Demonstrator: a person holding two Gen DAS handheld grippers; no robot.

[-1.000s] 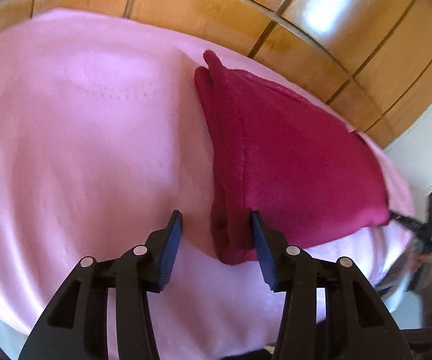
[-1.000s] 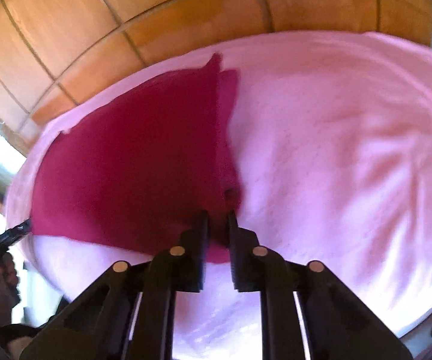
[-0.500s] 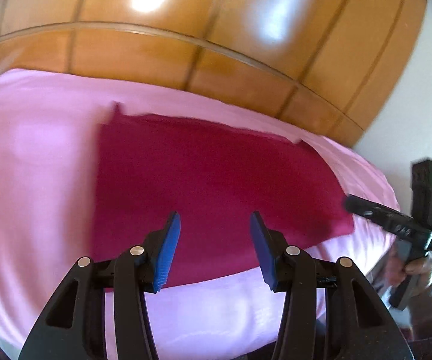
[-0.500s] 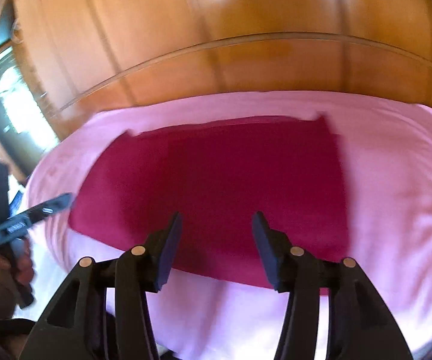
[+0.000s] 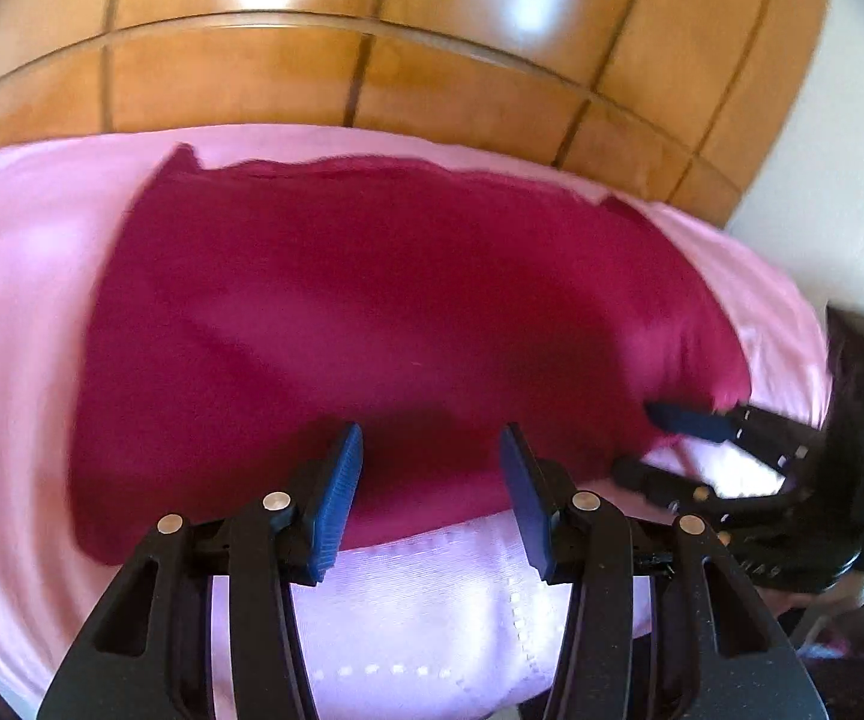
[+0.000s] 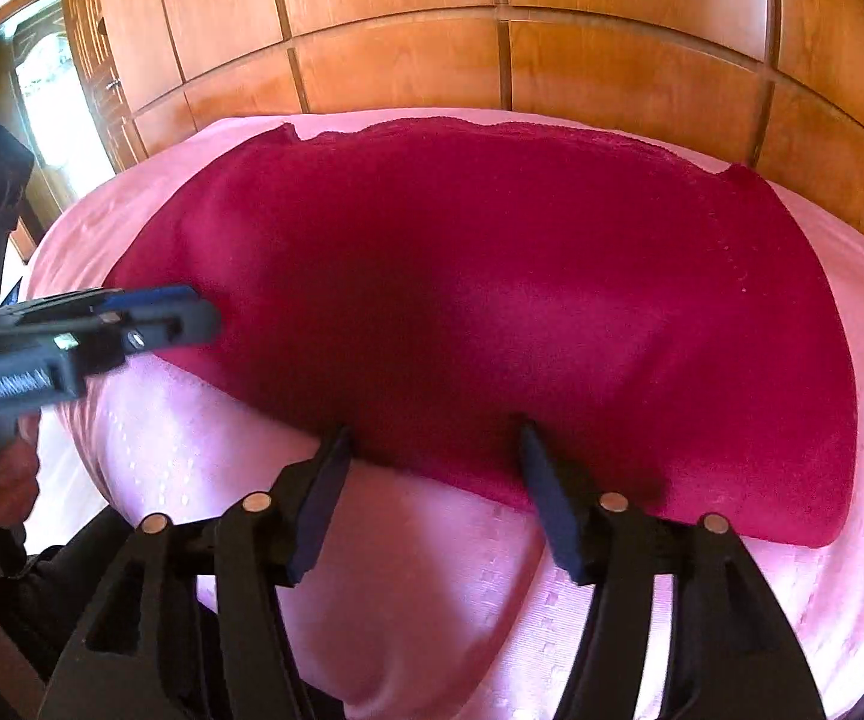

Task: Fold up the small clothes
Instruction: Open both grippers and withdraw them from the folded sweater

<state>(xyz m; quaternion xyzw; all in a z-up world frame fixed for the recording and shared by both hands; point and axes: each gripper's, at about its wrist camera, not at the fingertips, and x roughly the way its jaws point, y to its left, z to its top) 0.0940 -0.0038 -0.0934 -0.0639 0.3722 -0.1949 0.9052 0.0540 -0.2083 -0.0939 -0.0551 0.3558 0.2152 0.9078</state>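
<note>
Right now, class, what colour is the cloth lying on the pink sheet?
Deep crimson cloth, plain; clearest in the right wrist view.

Crimson cloth [image 6: 492, 300] on pale pink sheet [image 6: 432, 600] w/ stitched dot lines; orange-brown wood panels [image 6: 402, 60].

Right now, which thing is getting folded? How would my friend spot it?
Look for the shiny wooden wall panels, then the pale pink bedcover in front of them. Lying flat on it is the dark red cloth. It is the only deep red, fuzzy thing there; everything under it is light pink and smooth.
</note>
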